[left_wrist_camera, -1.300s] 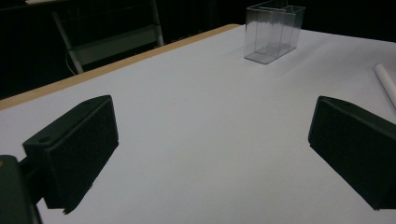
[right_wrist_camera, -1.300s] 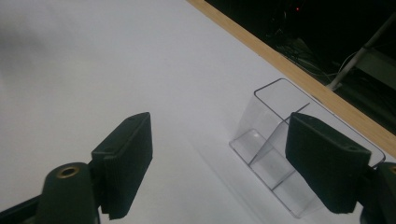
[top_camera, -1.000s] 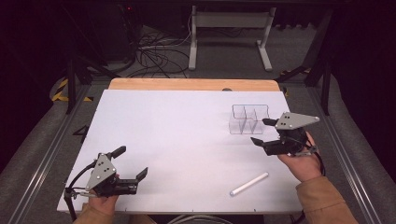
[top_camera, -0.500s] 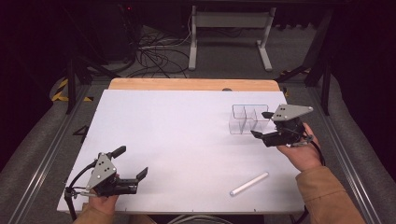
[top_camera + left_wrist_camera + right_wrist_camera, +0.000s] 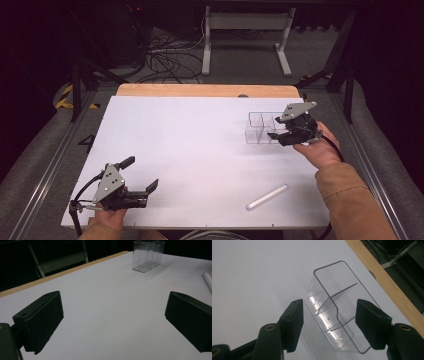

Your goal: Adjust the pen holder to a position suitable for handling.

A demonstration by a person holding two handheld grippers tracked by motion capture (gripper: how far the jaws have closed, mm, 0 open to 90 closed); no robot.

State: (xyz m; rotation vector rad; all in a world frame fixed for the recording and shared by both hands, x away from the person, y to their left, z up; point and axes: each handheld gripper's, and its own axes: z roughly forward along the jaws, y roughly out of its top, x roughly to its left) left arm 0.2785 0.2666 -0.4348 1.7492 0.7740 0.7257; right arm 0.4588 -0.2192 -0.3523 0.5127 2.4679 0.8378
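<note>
A clear plastic box (image 5: 260, 127) with inner dividers stands at the right of the white table top (image 5: 200, 145). My right gripper (image 5: 280, 135) is at its right end. In the right gripper view the box (image 5: 332, 290) sits between the two black pads (image 5: 294, 320), which have just been closing. A slim gap still shows at the left pad, so the right gripper (image 5: 329, 303) is open around the box. My left gripper (image 5: 141, 173) rests low at the near left, wide open with nothing between its jaws (image 5: 112, 310). From there the box (image 5: 147, 256) shows far off.
A white tube (image 5: 267, 196) lies near the front right edge of the table, and the tube (image 5: 207, 280) also shows at the right edge of the left gripper view. A wooden strip (image 5: 205, 90) borders the far side. Cables and a metal stand lie on the floor beyond.
My right gripper has moved left and a little away from the person up to the box, and its jaws have narrowed around the box's end. The left gripper has stayed put.
</note>
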